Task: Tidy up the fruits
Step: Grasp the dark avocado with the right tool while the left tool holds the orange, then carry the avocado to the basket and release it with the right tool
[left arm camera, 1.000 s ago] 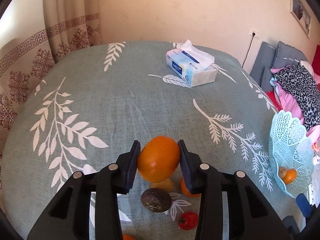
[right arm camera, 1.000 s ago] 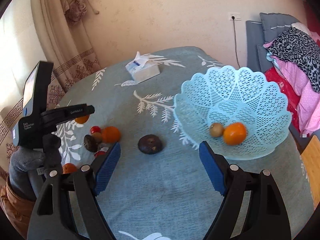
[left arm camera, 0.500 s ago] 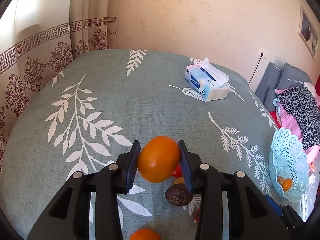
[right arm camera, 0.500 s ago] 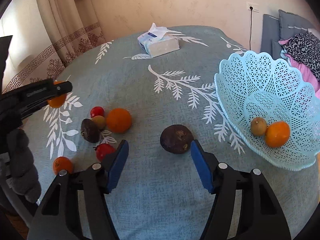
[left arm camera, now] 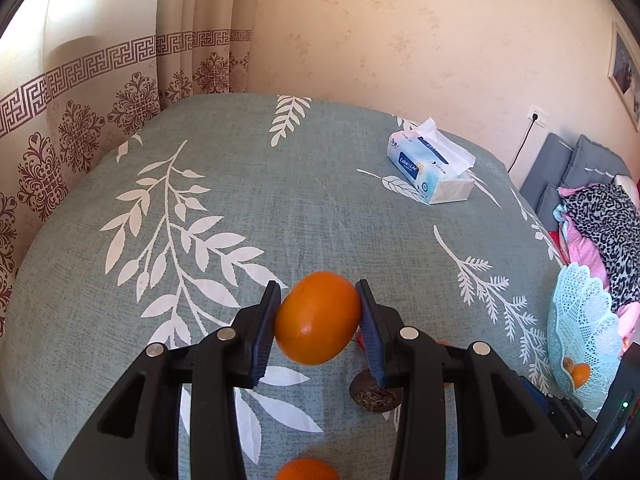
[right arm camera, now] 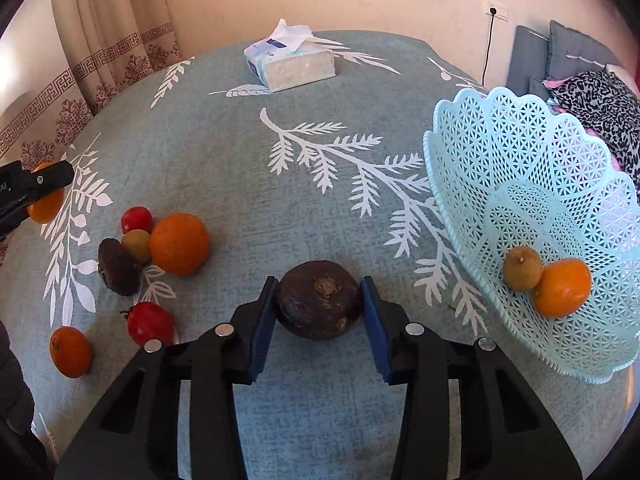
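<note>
Closing, right gripper brackets dark fruit beside basket.

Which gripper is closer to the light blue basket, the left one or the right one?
Right. The right gripper, closed on the dark fruit, sits just beside the basket. The left gripper, holding an orange, is farther away across the table.

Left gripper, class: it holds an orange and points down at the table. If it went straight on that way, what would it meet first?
Probably the bare tablecloth beyond the orange that the left gripper clamps. The tissue pack lies farther off to the right; depth is uncertain.
</note>
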A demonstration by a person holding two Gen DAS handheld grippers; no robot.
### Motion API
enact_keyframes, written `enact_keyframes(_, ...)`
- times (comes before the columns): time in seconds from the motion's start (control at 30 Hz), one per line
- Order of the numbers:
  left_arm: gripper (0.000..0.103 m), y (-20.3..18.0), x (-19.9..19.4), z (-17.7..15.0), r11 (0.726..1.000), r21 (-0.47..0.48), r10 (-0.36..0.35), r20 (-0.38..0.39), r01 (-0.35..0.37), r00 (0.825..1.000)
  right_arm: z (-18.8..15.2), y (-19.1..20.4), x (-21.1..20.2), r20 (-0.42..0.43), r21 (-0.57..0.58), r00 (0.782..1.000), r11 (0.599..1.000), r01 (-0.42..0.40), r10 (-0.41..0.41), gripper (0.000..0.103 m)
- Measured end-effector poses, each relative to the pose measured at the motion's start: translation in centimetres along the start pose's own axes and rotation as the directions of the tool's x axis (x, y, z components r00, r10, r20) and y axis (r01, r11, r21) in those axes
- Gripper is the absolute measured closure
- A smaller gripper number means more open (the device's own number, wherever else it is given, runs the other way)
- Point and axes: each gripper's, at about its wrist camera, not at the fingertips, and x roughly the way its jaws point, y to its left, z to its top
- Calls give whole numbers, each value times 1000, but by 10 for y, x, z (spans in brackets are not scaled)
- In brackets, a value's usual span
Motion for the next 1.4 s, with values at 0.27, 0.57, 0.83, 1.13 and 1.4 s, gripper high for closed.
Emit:
enact_keyframes(0.27,64,1,3,-2,1000,-4,11,-3,-11,1000,-9,11,-31,44,-41,997,998,-58,60,61)
enact_keyframes(0.57,64,-4,1,-6,1000,13,5,0,-5,1000,-2,-2,-83,166,-21,985,999,-40,43,61)
enact_keyframes(0.83,64,-10,-3,-10,1000,28,-4,1,4,1000,-5,-63,-102,200,97,976,993,69,-87,61)
enact_keyframes(1.13,64,-22,-5,-16,998,66,2,0,-2,1000,-13,-123,-101,175,198,966,968,154,-189,61)
enact_keyframes(1.4,64,-36,-12,-21,995,101,19,0,-18,1000,-17,-146,-96,160,227,969,962,149,-188,56)
